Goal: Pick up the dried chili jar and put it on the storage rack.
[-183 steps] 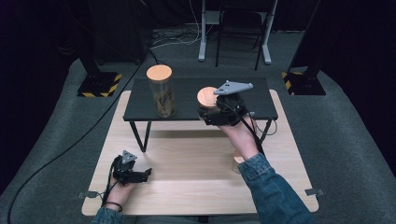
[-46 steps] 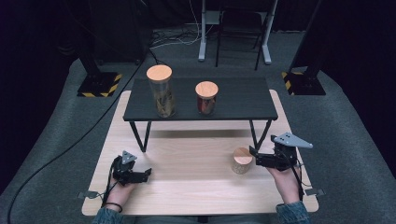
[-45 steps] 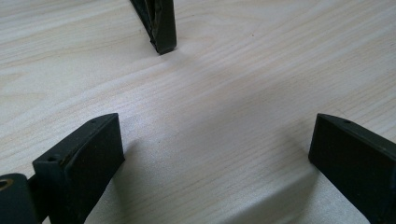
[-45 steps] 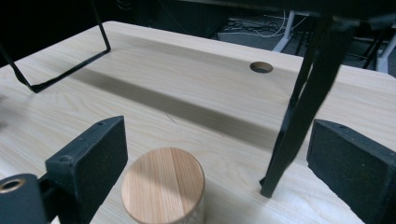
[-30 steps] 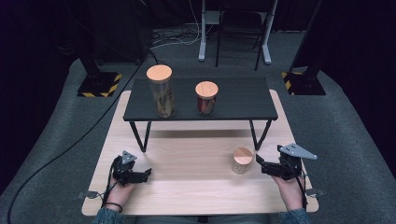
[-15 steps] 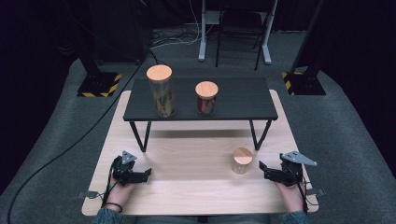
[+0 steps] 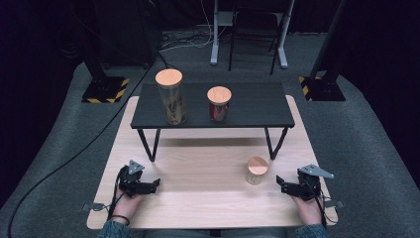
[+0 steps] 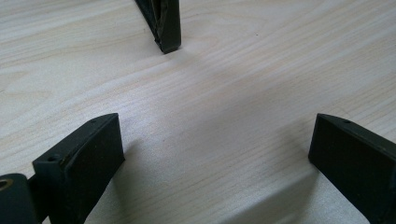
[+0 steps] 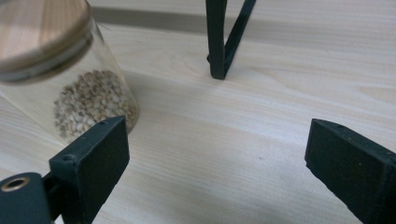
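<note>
Right gripper (image 7: 283,182) withdrawn beside small jar (image 7: 257,170)

3 wooden-lidded jars: 2 on the black side table (image 7: 257,106), 1 on the light wooden table (image 7: 198,163).

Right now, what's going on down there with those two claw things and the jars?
Left gripper open, empty. Right gripper open, beside small jar, not touching. Two jars on black shelf. Nothing blocking.
</note>
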The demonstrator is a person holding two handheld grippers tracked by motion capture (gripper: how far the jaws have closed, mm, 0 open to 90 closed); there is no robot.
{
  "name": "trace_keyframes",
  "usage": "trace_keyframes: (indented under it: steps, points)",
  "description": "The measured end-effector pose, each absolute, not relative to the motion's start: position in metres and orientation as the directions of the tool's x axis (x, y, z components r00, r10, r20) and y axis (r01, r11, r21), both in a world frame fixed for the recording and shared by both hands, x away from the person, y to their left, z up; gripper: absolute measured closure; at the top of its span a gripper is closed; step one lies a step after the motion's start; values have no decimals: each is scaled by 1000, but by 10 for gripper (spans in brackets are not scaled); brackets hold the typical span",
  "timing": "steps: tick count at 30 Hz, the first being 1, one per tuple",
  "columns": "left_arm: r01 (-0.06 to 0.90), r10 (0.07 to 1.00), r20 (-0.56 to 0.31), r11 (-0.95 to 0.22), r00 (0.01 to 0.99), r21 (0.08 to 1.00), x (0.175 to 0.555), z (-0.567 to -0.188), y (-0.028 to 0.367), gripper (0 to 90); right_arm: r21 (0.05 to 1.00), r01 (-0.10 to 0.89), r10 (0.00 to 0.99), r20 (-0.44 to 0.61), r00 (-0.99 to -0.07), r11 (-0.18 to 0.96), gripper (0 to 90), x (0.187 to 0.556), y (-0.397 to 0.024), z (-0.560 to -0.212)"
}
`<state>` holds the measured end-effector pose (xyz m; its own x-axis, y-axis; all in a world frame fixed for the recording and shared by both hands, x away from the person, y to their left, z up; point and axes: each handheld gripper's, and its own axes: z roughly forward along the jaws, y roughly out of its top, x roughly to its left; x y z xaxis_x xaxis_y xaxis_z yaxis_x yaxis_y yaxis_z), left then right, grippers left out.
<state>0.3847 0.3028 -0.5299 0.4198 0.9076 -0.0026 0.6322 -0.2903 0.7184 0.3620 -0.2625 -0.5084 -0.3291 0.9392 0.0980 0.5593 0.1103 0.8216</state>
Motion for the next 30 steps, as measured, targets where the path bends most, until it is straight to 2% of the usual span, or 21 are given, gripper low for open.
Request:
trace_keyframes:
  steps: [17, 26, 30]
  points:
    - [632, 907, 1, -293, 420, 718, 385, -530, 303, 27, 755, 644, 943, 109, -315, 128, 62, 365, -260, -522]
    - [631, 908, 1, -293, 420, 718, 385, -530, 303, 27, 732, 658, 945, 59, -321, 177, 66, 367, -257, -526]
    - [632, 908, 1, -293, 420, 718, 385, -530, 303, 27, 722, 654, 945, 2, -328, 226, 64, 366, -253, -527]
